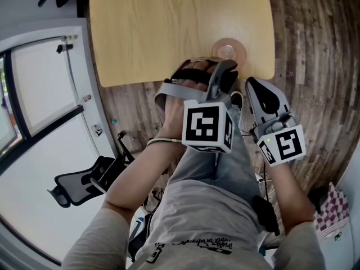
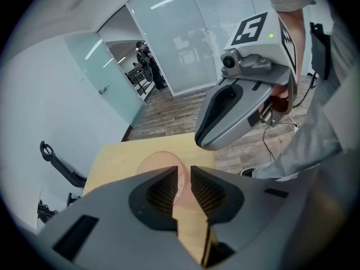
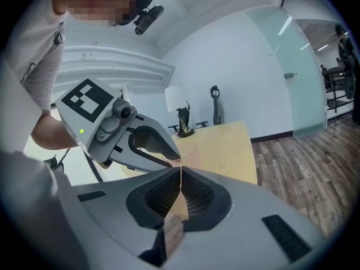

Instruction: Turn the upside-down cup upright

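Found a pinkish, see-through cup (image 1: 228, 50) standing on the light wooden table (image 1: 169, 27), close to the table's near edge and toward its right corner. Showed from above as a small circle inside a wider ring. Could not tell from that alone which end faced up.

Saw the left gripper (image 1: 226, 69) reaching over the table's near edge, pointed steeply down, with its tips just short of the cup and aimed straight at it. Found its jaws a little apart in the left gripper view and clamped on nothing. Saw the cup (image 2: 159, 161) there, filling the narrow gap from beyond the tips, low on the table (image 2: 115, 162). Could not tell whether either tip touched the cup's wall.

Saw the right gripper (image 1: 253, 86) off the table, just outside the near edge by the right corner, close beside the left gripper and near the cup but apart from it. Showed its jaws pressed together in the right gripper view, with nothing between them.
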{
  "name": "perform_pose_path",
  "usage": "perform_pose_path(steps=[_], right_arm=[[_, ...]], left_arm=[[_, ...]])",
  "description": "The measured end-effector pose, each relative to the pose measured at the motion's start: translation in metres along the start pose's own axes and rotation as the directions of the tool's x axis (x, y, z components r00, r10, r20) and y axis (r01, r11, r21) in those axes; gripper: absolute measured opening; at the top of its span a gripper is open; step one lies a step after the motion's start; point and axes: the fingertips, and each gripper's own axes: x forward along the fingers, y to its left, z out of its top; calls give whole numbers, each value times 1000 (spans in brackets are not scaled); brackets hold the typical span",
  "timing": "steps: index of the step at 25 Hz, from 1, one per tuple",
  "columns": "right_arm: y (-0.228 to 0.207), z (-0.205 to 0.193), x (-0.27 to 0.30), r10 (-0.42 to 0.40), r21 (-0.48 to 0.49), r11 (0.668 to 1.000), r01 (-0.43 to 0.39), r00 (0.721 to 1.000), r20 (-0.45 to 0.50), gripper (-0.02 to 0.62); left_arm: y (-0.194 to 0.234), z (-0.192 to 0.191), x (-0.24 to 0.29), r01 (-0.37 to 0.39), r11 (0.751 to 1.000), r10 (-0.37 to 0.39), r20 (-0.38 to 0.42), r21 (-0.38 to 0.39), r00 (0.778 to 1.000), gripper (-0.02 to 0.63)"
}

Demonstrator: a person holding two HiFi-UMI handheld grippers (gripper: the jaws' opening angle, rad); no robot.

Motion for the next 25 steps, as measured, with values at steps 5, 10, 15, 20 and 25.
perform_pose_path(steps=[5, 10, 15, 20, 25], right_arm=[[-1, -2, 0, -1, 11, 1000, 1, 1000, -3, 23], [-2, -1, -1, -4, 18, 1000, 4, 1000, -2, 24], [-4, 1, -1, -4, 22, 1000, 4, 1000, 3, 25], [-4, 6, -1, -1, 46, 999, 0, 1000, 13, 25], [-2, 17, -4, 6, 80, 997, -10, 999, 46, 25]], left_arm=[[1, 1, 1, 6, 1000, -6, 7, -4, 1000, 48], [0, -1, 0, 14, 1000, -14, 20, -18, 1000, 38], [-4, -3, 0, 25, 999, -24, 33, -34, 999, 29], [-2, 1, -7, 33, 995, -25, 79, -94, 997, 26], [4, 6, -19, 35, 981, -6, 153, -190, 988, 26]])
